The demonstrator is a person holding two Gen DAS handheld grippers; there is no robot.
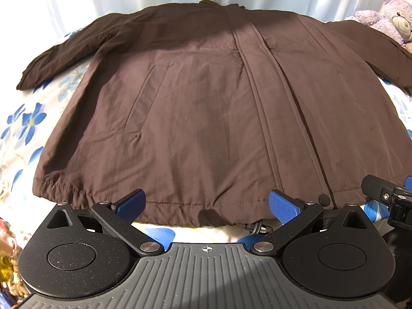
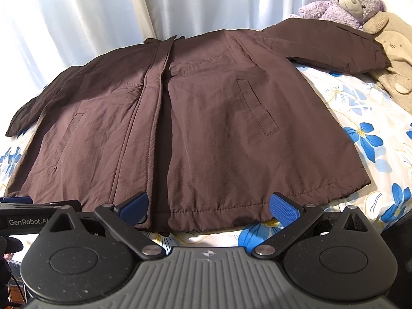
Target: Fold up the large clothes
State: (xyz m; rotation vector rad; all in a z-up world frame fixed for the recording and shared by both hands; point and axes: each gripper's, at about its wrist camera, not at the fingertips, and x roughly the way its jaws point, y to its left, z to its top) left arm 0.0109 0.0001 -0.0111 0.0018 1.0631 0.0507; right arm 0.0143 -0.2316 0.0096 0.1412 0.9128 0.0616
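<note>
A dark brown jacket [image 1: 206, 97] lies spread flat, front up, on a bed with a white sheet with blue flowers [image 1: 28, 121]. Both sleeves are stretched out to the sides and the collar is at the far end. It also shows in the right wrist view [image 2: 206, 118]. My left gripper [image 1: 207, 206] is open and empty, just in front of the jacket's hem, left of the front placket. My right gripper [image 2: 208, 206] is open and empty at the hem, right of the placket. The right gripper's body shows at the left wrist view's right edge [image 1: 386, 195].
A purple teddy bear [image 2: 345, 0] and a beige soft toy [image 2: 396, 51] lie at the far right, next to the right sleeve cuff [image 2: 378, 56]. White curtains [image 2: 180, 5] hang behind the bed. A black drawstring toggle [image 1: 257, 228] sticks out under the hem.
</note>
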